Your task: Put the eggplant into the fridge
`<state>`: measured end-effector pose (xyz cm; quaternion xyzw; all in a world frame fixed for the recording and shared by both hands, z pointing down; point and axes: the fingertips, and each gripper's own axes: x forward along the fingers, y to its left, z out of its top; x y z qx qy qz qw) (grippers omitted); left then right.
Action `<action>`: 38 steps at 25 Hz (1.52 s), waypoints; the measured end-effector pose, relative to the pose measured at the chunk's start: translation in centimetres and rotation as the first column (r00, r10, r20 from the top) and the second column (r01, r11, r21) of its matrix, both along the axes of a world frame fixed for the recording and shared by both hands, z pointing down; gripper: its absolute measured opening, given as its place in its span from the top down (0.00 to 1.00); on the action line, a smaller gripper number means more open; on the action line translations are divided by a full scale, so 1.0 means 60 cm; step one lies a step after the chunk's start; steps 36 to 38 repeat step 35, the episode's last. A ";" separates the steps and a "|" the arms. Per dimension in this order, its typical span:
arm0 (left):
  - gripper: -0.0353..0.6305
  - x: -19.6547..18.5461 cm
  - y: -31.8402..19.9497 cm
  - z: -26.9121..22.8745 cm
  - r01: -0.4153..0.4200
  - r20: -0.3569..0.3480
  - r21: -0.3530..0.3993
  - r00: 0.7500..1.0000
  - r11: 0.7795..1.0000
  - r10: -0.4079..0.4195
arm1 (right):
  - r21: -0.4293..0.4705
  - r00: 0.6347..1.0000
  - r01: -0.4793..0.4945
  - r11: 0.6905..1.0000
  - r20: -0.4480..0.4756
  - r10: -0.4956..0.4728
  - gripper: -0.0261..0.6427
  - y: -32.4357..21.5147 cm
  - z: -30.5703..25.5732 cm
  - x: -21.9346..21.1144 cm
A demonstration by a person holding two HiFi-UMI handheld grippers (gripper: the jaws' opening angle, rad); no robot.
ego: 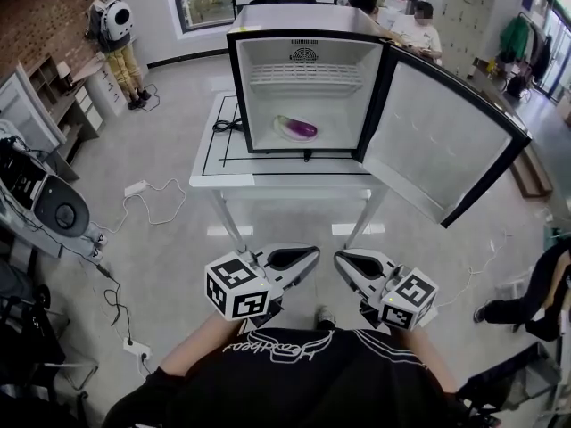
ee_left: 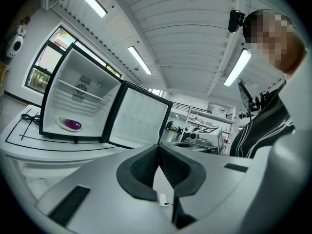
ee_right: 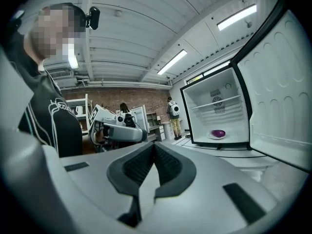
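Note:
A purple eggplant (ego: 298,128) lies on a white plate (ego: 284,133) on the floor of the small fridge (ego: 306,45), whose door (ego: 440,141) stands wide open to the right. The fridge rests on a white table (ego: 223,172). My left gripper (ego: 303,256) and right gripper (ego: 346,261) hang close to my chest, well short of the table, tips facing each other. Both are shut with nothing between the jaws. The eggplant (ee_left: 72,125) shows far off in the left gripper view, and the eggplant (ee_right: 218,133) likewise in the right gripper view.
Cables and a power strip (ego: 136,187) trail on the floor left of the table. Equipment (ego: 46,205) stands at the left edge. Several people are behind the fridge, and a seated person's legs (ego: 522,310) reach in at the right.

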<state>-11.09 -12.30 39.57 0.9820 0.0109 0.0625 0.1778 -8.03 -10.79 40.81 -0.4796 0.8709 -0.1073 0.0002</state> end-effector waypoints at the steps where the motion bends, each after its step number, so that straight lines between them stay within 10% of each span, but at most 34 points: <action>1: 0.94 -0.001 0.004 0.000 -0.003 -0.001 0.002 1.000 1.000 0.003 | 0.006 1.000 -0.002 1.000 -0.001 0.002 0.95 0.005 -0.001 -0.002; 38: 0.93 -0.013 0.002 0.016 0.016 -0.003 -0.044 1.000 0.999 -0.016 | -0.001 1.000 0.005 1.000 0.001 -0.005 0.95 0.006 0.024 -0.010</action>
